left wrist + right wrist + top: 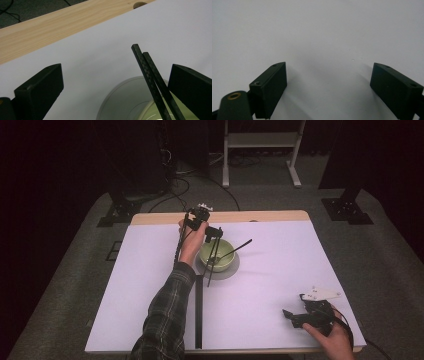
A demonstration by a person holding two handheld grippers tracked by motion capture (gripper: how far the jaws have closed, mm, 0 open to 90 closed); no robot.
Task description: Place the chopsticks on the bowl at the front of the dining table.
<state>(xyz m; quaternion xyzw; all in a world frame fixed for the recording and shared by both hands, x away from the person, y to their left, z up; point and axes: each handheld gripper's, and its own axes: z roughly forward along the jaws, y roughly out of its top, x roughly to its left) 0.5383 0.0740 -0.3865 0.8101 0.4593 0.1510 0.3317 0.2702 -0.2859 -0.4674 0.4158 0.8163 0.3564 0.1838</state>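
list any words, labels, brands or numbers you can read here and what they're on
None can be read.
The chopsticks carry a fine chequered pattern, not letters.
The bowl, the plate under it, the white table, the black strip and both grippers, left and right, bear no text or label.

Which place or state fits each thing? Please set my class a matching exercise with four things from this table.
Things:
1. green bowl
2. chopsticks
3. right gripper
4. black strip

Places or states:
a. flat on the table, running to its near edge
b. jaws open, near the table's near right corner
c. on a grey plate
d. between the open jaws of the left gripper

Pairs: 1-c, 2-d, 3-b, 4-a.
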